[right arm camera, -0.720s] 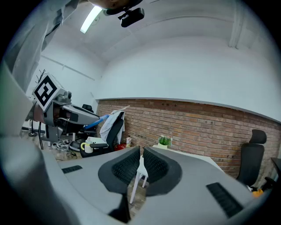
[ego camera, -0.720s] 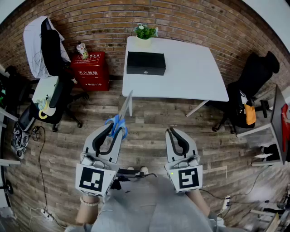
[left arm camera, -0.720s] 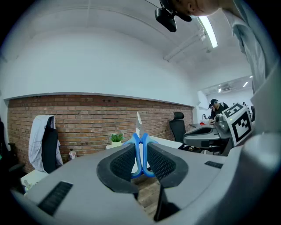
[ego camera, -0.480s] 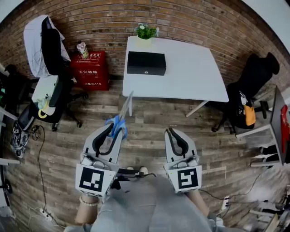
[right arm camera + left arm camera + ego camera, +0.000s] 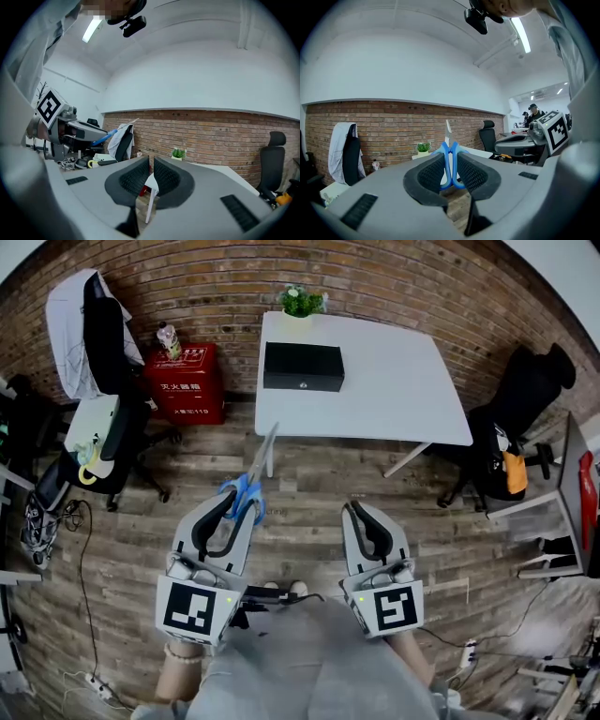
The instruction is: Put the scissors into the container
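Scissors [image 5: 261, 457] are held in the left gripper [image 5: 239, 504], well short of the container [image 5: 303, 367] on the far table [image 5: 394, 399]; the carrying step is judged in hand.

Left gripper view: the scissors [image 5: 450, 161] are clamped by the handles, blades pointing away.

Right gripper view: the right gripper [image 5: 151, 176] is closed, nothing held.

An advance to the container is called for.

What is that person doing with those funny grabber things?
A person stands back from a white table, a gripper in each hand. The left gripper is clamped on the blue handles of the scissors, blades pointing toward the table. The right gripper holds nothing. The black box on the table waits; the scissors aren't in it yet.
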Tool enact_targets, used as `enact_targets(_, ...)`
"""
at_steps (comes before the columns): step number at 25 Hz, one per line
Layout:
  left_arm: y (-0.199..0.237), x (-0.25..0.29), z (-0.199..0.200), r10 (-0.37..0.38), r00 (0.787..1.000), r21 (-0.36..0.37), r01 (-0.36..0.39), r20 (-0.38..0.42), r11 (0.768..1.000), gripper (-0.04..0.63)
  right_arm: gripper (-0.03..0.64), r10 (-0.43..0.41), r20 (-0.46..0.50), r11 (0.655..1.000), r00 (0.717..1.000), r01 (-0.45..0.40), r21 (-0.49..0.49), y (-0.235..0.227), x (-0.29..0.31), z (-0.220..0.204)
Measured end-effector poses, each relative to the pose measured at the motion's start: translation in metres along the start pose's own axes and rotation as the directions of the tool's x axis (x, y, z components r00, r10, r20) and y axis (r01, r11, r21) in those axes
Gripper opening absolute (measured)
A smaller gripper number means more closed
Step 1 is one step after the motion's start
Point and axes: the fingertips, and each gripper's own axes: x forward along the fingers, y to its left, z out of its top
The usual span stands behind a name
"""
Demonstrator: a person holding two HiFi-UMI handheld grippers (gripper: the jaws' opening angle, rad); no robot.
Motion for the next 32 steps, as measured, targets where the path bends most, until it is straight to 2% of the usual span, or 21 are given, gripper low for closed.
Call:
enact_targets(5, 0.007, -0.011, 0.004, -0.015, 1.0, 0.001, 0.015, 0.005, 1.0, 0.101, 0.057, -0.011, 0.002, 1.0, 1.0, 0.011, -0.014, 0.013, -0.001, 0.004)
enact_targets(8, 0.01, -0.017, 0.008, -0.024, 1.0, -0.002, 0.024, 0.02, 1.0, 0.102, 0.057, -0.03, -0.022, 0.996, 0.999, 0.032, 0.08, 0.014, -0.004, -0.002)
enact_targets(10, 0.013, -0.02, 0.008, -0.031, 0.999, -0.004, 0.031, 0.024, 1.0, 0.101, 0.058, -0.058, -0.044, 0.992, 0.997, 0.062, 0.108, 0.013, -0.005, -0.009)
enact_targets(17, 0.017, -0.029, 0.006, -0.044, 0.998, 0.007, 0.044, 0.042, 0.999, 0.101, 0.057, -0.116, -0.076, 0.993, 0.99, 0.117, 0.017, 0.015, -0.018, -0.014)
enact_targets(21, 0.02, -0.028, 0.006, -0.05, 0.998, -0.023, 0.051, 0.05, 0.998, 0.101, 0.058, -0.117, -0.081, 0.993, 0.99, 0.119, 0.019, 0.019, -0.016, -0.015)
enact_targets(32, 0.032, 0.008, 0.006, -0.032, 0.998, -0.011, 0.033, 0.047, 0.999, 0.103, 0.058, -0.091, -0.079, 0.996, 0.993, 0.091, -0.003, -0.002, 0.019, -0.024)
